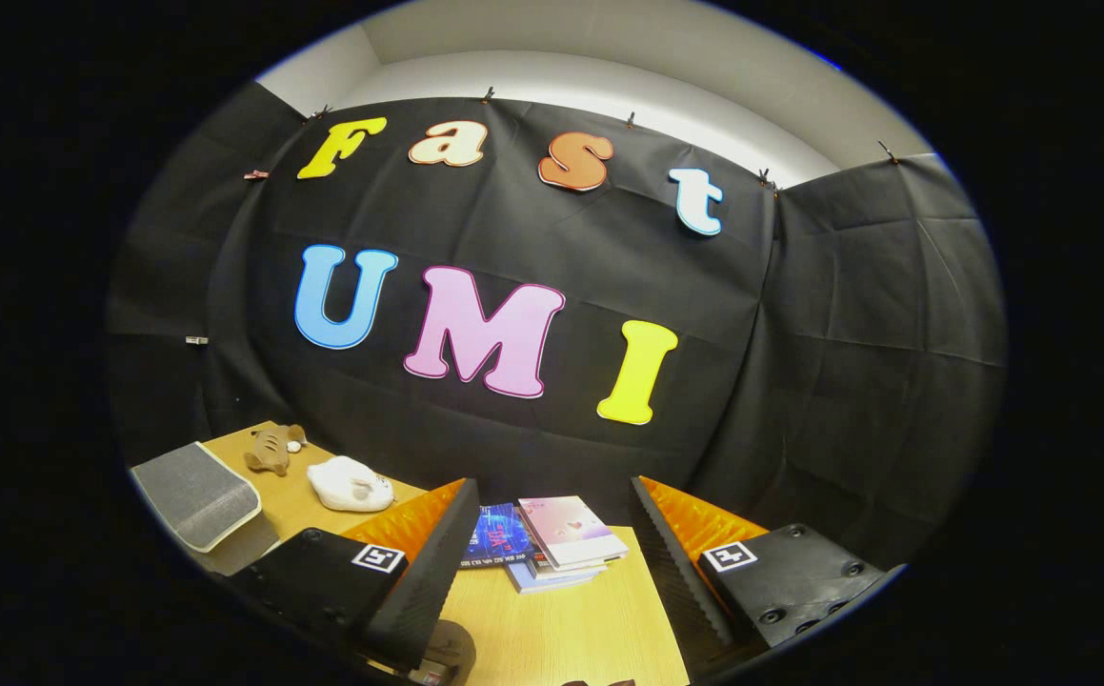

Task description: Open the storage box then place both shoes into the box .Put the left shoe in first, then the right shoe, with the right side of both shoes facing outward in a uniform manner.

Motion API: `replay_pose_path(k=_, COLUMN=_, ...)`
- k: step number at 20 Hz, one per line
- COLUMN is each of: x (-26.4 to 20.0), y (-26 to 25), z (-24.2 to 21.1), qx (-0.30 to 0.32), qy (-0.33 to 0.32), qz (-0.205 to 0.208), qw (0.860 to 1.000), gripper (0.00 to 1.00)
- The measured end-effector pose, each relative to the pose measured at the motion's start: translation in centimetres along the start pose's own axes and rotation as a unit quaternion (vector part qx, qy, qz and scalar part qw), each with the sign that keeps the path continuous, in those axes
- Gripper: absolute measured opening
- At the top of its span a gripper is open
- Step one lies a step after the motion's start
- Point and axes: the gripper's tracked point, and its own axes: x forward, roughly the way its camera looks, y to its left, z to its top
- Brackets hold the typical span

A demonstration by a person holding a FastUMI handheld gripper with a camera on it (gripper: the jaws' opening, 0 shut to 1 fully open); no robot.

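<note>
- While the gripper [552, 572] points up and away, its fingers spread wide and grasping nothing, no storage box or shoe can be made out ahead.
- Best move, I'd judge: tilt down and find the box lid before closing on anything.
- Just beyond the fingers lies a stack of books [552, 545] on the wooden table [561, 629].
- Far left sit a white plush toy [351, 484], a brown plush toy [273, 448] and a grey ribbed pad [197, 494].
- Black cloth walls the booth, pale ceiling above.
</note>
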Motion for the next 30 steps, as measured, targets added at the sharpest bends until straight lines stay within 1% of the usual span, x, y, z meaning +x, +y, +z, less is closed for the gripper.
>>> replay_pose_path(k=2, x=0.0, y=0.3, z=0.0, qx=-0.001, qy=0.000, qz=0.005, qw=1.000, gripper=0.97)
replay_pose_path(k=4, x=-0.1, y=1.1, z=0.1, qx=0.003, qy=0.000, qz=0.020, qw=1.000, gripper=0.97)
replay_pose_path(k=8, x=-0.2, y=3.9, z=0.5, qx=0.034, qy=0.001, qz=0.073, qw=0.997, gripper=0.97)
replay_pose_path(k=9, x=-0.3, y=4.9, z=0.9, qx=0.044, qy=-0.001, qz=0.093, qw=0.995, gripper=0.97)
replay_pose_path(k=11, x=-0.5, y=7.8, z=1.3, qx=0.065, qy=0.001, qz=0.150, qw=0.986, gripper=0.97)
replay_pose_path(k=14, x=-1.3, y=11.7, z=1.3, qx=0.102, qy=0.013, qz=0.224, qw=0.969, gripper=0.97)
replay_pose_path(k=15, x=-1.6, y=13.0, z=1.2, qx=0.119, qy=0.020, qz=0.249, qw=0.961, gripper=0.97)
replay_pose_path(k=17, x=-2.1, y=16.4, z=1.3, qx=0.166, qy=0.037, qz=0.304, qw=0.937, gripper=0.98)
replay_pose_path(k=19, x=-2.5, y=19.6, z=0.8, qx=0.223, qy=0.064, qz=0.351, qw=0.907, gripper=0.99)
replay_pose_path(k=20, x=-2.4, y=21.1, z=0.2, qx=0.254, qy=0.082, qz=0.370, qw=0.890, gripper=0.98)
replay_pose_path(k=21, x=-2.4, y=22.5, z=-0.4, qx=0.288, qy=0.102, qz=0.388, qw=0.870, gripper=0.98)
replay_pose_path(k=23, x=-2.4, y=25.0, z=-1.7, qx=0.357, qy=0.147, qz=0.415, qw=0.824, gripper=0.98)
replay_pose_path(k=25, x=-2.3, y=27.4, z=-4.1, qx=0.413, qy=0.206, qz=0.432, qw=0.775, gripper=0.98)
replay_pose_path(k=26, x=-2.3, y=28.7, z=-5.5, qx=0.433, qy=0.229, qz=0.437, qw=0.755, gripper=0.98)
replay_pose_path(k=27, x=-2.4, y=29.9, z=-6.7, qx=0.448, qy=0.247, qz=0.445, qw=0.735, gripper=0.98)
replay_pose_path(k=28, x=-2.5, y=31.1, z=-8.2, qx=0.457, qy=0.268, qz=0.451, qw=0.718, gripper=0.98)
replay_pose_path(k=30, x=-3.1, y=34.2, z=-11.3, qx=0.464, qy=0.314, qz=0.460, qw=0.689, gripper=0.98)
